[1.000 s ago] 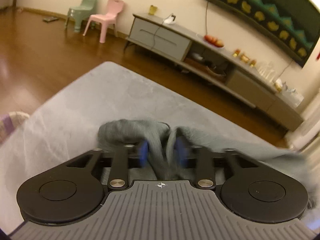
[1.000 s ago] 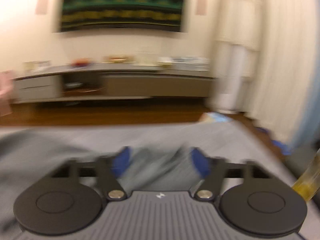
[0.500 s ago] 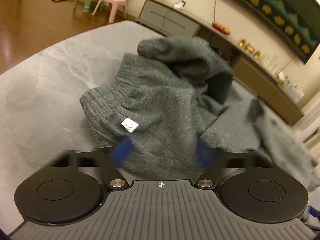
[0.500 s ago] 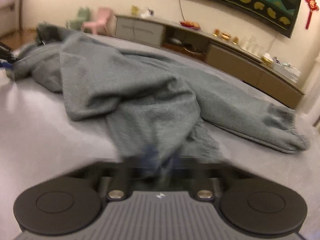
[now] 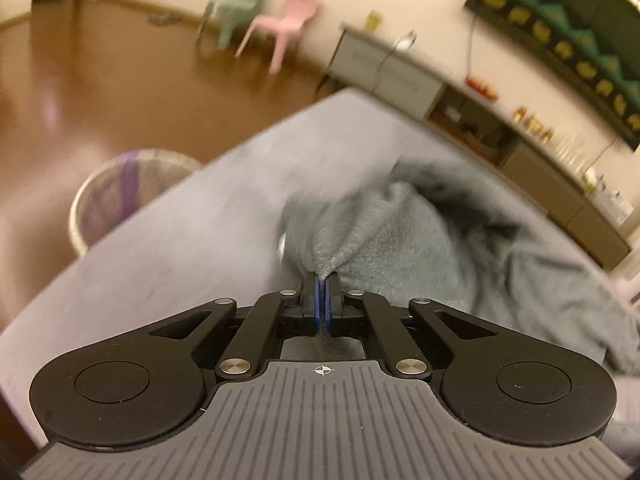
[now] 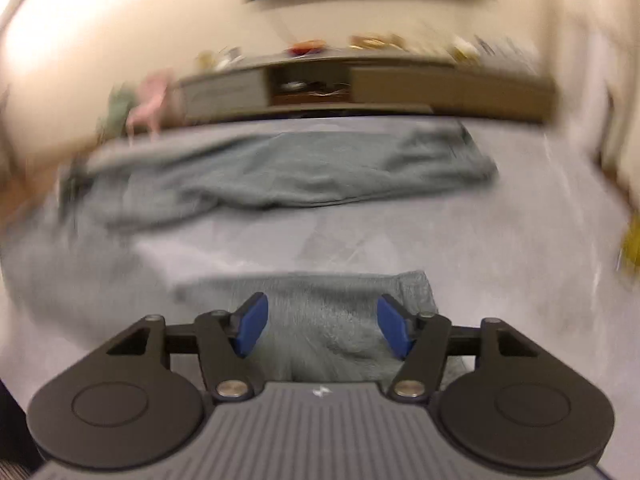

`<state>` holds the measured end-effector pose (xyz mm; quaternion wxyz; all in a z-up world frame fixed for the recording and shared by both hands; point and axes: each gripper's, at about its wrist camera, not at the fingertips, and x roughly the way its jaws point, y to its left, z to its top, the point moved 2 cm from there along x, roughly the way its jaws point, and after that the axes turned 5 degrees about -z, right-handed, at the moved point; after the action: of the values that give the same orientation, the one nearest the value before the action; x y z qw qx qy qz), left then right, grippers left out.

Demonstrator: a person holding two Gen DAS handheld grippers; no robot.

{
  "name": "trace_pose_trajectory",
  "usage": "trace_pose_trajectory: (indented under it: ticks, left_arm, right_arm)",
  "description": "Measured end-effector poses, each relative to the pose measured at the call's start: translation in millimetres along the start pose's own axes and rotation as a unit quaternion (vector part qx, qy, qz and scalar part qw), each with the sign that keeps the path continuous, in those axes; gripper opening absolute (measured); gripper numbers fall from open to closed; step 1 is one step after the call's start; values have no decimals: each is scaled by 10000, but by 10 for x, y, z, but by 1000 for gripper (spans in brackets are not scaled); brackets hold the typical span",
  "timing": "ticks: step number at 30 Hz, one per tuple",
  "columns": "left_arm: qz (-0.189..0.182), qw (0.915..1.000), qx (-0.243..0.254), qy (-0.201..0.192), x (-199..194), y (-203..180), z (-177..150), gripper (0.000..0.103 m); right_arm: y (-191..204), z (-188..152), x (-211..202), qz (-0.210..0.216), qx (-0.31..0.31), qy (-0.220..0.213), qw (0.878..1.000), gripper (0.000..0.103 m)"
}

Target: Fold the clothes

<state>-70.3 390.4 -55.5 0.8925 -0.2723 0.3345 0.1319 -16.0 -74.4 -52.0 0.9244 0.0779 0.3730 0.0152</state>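
One grey fleecy garment lies on the grey worktop, and two tongs work over it. In the left wrist view the garment is bunched into a soft heap toward the worktop's far right part, with a dark hollow in its upper folds and a loose stretch trailing off to the right edge of the view. The left tongs are pressed together on a peaked pinch of that fabric, which rises into a small ridge just ahead of the blue pads.

In the right wrist view a long band of the same cloth lies flattened across the far side of the worktop, close to its far edge, and a second patch lies at the near side. The right tongs are spreading apart over that near patch, the pads clear of the cloth on either side. A broad bare strip of worktop separates the two patches.

Left of the heap the worktop is bare up to its left edge and far corner. Beyond that edge one mesh bin stands on the brown floor, and two small chairs, one green and one pink, stand by the far wall beside one long low cabinet.
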Motion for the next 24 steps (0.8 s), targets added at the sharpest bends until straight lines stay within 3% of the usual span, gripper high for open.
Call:
trace_pose_trajectory:
  ticks: [1,2,4,7,11,12,13,14,15,17,19,21,22,24]
  left_arm:
    - [16,10000,-42,-8,-34,30,-36,1]
    - [20,10000,-75,-54,-72,33,-51,3]
    - [16,9998,-100,-180,-132,-24,-22,25]
    - [23,9991,105,-407,-210,-190,46,33]
    - [-142,9973,589,-404,-164,-451,76,40]
    - [-203,9970,665,-333,-113,-507,68,40]
    - [-257,9968,710,-261,-49,-529,58,40]
    - [-306,9966,749,-180,41,-558,51,40]
    - [-271,9967,764,-105,133,-578,36,40]
    - [-18,9965,838,27,322,-558,-4,39]
    - [248,9954,917,158,512,-534,-44,32]
    - [530,9933,992,253,628,-459,-87,24]
    - [525,9929,1046,194,634,-433,-92,25]
    - [529,9929,1047,176,627,-404,-89,25]
  right_arm:
    - [-74,46,3,59,358,-66,9993,65]
    - [-148,93,6,115,712,-136,9973,70]
    - [-173,92,73,-72,878,-131,9960,74]
    - [-181,21,205,-529,736,2,9959,82]
    - [-123,-115,502,-1192,128,377,9921,82]
    - [-107,-141,582,-1341,-26,482,9898,79]
    - [-43,-147,618,-1302,-232,577,9895,57]
    - [23,-152,651,-1251,-442,671,9889,10]
    - [89,-158,684,-1199,-651,765,9877,3]
    - [170,-18,497,-1188,-874,234,9888,0]
    - [4,329,29,-1213,-178,-775,9894,0]
    - [-317,627,-304,-1574,618,-1471,9746,0]
    - [-451,727,-319,-1908,745,-1513,9670,0]
    - [-672,789,-72,-2413,681,-988,9630,7]
